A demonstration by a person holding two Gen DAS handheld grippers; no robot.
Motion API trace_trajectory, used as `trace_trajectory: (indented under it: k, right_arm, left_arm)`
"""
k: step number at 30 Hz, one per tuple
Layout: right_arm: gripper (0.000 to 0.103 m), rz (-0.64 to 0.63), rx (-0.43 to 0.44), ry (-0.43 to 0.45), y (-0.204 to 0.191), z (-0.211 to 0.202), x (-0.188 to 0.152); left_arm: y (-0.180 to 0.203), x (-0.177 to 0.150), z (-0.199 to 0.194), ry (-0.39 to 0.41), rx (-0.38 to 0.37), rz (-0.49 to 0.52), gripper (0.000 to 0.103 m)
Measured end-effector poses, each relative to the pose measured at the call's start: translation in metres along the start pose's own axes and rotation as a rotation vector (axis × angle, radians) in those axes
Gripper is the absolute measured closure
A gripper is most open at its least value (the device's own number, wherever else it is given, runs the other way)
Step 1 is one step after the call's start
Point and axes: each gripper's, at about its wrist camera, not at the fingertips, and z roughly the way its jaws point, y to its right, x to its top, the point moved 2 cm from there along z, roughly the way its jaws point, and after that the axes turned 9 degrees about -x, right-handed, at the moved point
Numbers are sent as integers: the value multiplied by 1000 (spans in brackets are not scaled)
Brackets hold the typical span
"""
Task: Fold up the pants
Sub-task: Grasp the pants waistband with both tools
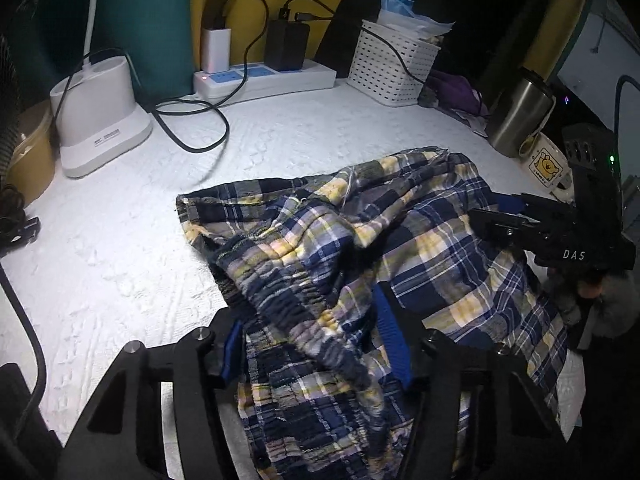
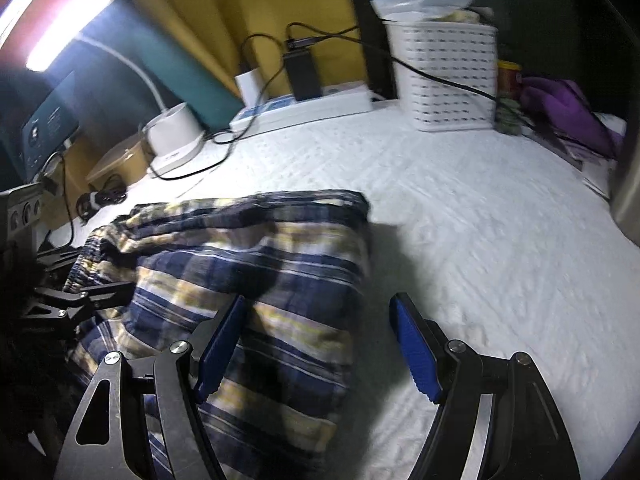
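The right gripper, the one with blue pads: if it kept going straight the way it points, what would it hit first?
Probably the plaid pants. The right gripper stands open, its left pad already over the cloth and its right pad over the white table cover. The picture is blurred, so depth is uncertain.

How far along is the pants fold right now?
Early. Done: the plaid pants lie on the white cover, still bunched. In hand: the left gripper straddles the elastic waistband; the right gripper is open over the cloth's edge. Left: flatten and fold.
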Motion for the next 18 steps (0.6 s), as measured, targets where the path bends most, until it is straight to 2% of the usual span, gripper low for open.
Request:
trace_trajectory:
  k: [5, 7, 9, 11, 13, 16, 18]
  right_arm:
    - [28, -11, 54, -2, -12, 8, 6]
    - [28, -11, 64, -2, -16, 9, 8]
    - [41, -20, 63, -1, -20, 10, 8]
    - [49, -42, 54, -2, -25, 10, 7]
    - [63, -68, 52, -5, -31, 10, 6]
    - [74, -82, 37, 3, -35, 5, 4]
    - [75, -83, 23, 18, -38, -1, 4]
  left_arm:
    - [-1, 0, 0, 19, -29, 17, 47]
    - [1, 0, 1, 20, -12, 28, 53]
    - [2, 0, 0, 25, -6, 28, 60]
    - [3, 0, -1, 31, -9, 25, 65]
    - [5, 0, -2, 32, -8, 25, 69]
    - [8, 1, -8, 49, -7, 21, 73]
    - [13, 1, -14, 62, 3, 38, 74]
